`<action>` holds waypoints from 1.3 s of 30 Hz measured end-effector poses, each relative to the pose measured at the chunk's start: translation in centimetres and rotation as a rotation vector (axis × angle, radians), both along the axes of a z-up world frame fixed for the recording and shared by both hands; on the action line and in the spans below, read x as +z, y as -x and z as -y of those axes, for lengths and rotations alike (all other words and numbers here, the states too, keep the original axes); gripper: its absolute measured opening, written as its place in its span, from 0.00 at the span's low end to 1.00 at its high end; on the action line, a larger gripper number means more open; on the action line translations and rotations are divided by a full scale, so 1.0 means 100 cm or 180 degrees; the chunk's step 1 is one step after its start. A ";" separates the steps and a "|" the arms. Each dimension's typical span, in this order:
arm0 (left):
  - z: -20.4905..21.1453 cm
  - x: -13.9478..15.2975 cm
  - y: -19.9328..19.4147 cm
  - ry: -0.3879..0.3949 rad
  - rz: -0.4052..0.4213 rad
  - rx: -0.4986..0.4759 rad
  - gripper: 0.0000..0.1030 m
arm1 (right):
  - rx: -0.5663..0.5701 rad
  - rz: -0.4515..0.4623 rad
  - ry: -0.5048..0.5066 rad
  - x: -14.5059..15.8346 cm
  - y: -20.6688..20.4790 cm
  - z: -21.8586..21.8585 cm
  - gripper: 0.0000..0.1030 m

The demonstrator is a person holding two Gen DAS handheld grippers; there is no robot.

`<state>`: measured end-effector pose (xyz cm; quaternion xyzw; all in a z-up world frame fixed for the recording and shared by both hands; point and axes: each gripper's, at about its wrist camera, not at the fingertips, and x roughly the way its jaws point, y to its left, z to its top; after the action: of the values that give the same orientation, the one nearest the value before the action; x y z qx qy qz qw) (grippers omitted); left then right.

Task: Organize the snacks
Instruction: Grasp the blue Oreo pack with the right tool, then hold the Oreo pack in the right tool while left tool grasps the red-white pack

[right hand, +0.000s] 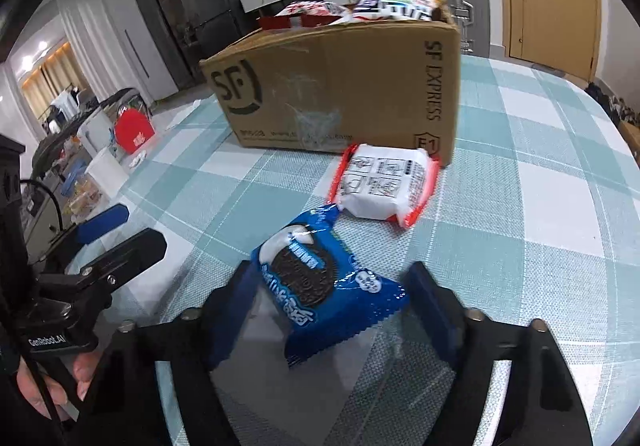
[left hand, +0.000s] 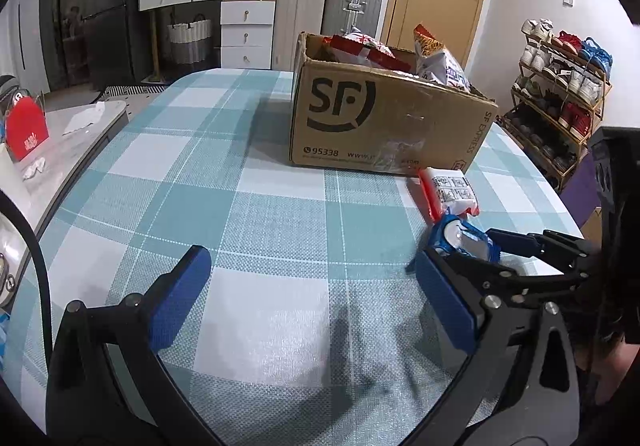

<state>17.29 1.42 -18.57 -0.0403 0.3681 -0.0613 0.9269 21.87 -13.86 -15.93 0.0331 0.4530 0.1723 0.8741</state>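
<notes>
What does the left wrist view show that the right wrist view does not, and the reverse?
Only the left wrist view shows the shoe rack and the left gripper's full open span over bare tablecloth. Only the right wrist view shows the printed face of the blue cookie packet, lying between the right gripper's pads; contact is unclear. Both show the cardboard box holding snacks, the white red-edged packet before it, and the checked tablecloth.
</notes>
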 end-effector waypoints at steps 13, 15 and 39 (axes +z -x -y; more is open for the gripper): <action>-0.013 -0.004 -0.002 0.0185 -0.0067 0.0141 0.99 | 0.0315 0.0250 0.0441 0.005 0.014 -0.034 0.50; -0.015 -0.005 -0.003 0.0224 -0.0089 0.0163 0.99 | 0.0364 0.0282 0.0392 0.008 0.017 -0.034 0.43; -0.012 -0.007 -0.004 0.0232 -0.0095 0.0159 0.99 | -0.0260 0.0624 -0.0214 0.031 0.065 0.044 0.42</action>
<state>17.67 2.64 -19.26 -0.0843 0.3782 -0.0509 0.9205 15.38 -18.21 -12.80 0.0639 0.3576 0.1540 0.9189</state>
